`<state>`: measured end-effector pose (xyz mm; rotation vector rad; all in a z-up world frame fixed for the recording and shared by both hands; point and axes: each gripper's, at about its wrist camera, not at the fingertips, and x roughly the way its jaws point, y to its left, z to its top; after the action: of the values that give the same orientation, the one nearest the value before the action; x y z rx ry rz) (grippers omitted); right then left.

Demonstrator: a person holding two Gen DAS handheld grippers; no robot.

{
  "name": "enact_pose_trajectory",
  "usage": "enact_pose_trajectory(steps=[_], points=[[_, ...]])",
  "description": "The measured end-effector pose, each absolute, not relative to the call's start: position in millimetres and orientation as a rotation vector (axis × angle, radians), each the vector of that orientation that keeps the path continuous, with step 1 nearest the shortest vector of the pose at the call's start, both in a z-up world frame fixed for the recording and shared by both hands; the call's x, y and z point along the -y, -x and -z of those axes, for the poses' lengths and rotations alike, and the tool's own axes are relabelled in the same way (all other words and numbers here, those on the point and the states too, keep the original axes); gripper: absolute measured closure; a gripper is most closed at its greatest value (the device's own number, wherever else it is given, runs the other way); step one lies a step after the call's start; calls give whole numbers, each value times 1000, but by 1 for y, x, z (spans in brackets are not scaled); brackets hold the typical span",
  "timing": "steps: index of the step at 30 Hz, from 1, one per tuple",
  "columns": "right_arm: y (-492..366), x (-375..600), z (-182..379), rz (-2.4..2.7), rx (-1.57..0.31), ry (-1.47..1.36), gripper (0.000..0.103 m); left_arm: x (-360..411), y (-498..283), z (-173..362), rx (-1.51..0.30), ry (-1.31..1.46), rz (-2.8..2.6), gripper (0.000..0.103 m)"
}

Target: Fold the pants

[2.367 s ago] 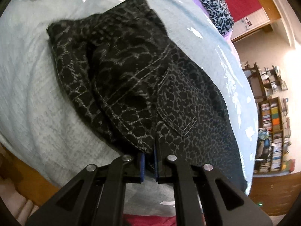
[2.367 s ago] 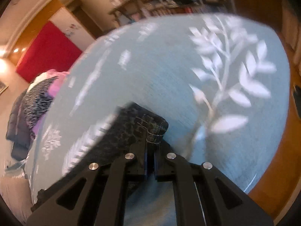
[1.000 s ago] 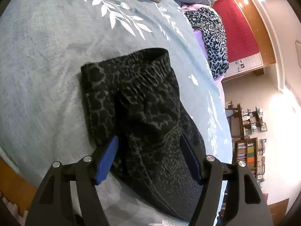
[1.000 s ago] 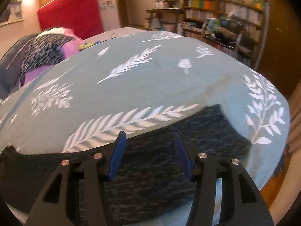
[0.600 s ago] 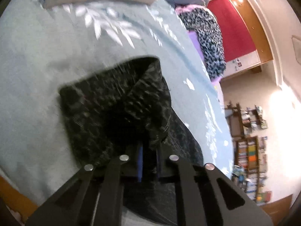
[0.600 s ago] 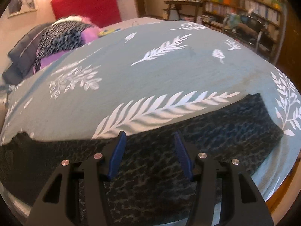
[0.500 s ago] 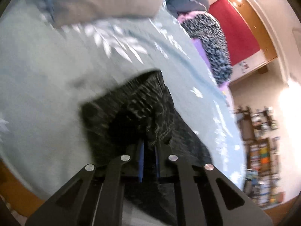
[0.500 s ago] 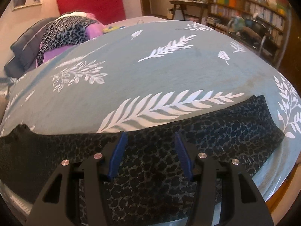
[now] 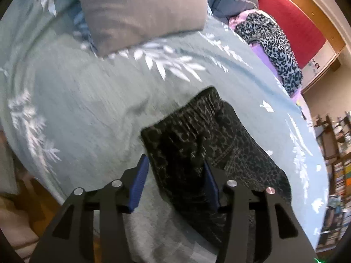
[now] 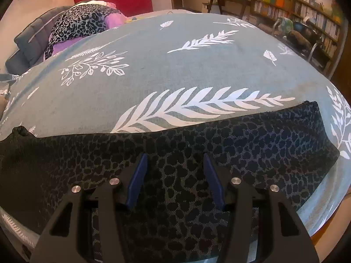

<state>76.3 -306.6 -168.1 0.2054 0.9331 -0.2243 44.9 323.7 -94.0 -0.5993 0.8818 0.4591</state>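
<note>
Dark leopard-print pants (image 9: 219, 153) lie on a teal bedspread, waistband end nearest in the left wrist view. My left gripper (image 9: 175, 175) is open, its blue pads on either side of the waistband end and just above it. In the right wrist view the pants (image 10: 175, 149) stretch flat in a long band across the bed's near edge. My right gripper (image 10: 175, 171) is open and empty above the middle of that band.
The teal bedspread (image 10: 175, 70) has white leaf prints. A grey pillow (image 9: 140, 8) lies at the head. A leopard-print and purple clothes pile (image 10: 83, 26) sits at the far side. Bookshelves (image 10: 307, 17) and a red panel (image 9: 291, 26) line the room.
My left gripper was shut on the waistband half a second ago; it has opened and let go. The right gripper stays open over the flat pants.
</note>
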Motion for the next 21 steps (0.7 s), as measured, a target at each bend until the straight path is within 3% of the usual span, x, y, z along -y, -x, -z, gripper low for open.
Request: enact_pose_trajectory(steps=[7,11,19,21], points=[[-74,306,168,211,-928,-219,48,-302,-36,49,-727,411,-531,53],[-74,302,170,204,-927,-208,41,-286,-45,40,-711,395,-421,49],[-74,298,174,190,-924,-183,37,-280,-90,105,-898,373,-332,50],[-74,298,175,188,-924,-177,36,-284,-91,122,-933,361,-333,60]])
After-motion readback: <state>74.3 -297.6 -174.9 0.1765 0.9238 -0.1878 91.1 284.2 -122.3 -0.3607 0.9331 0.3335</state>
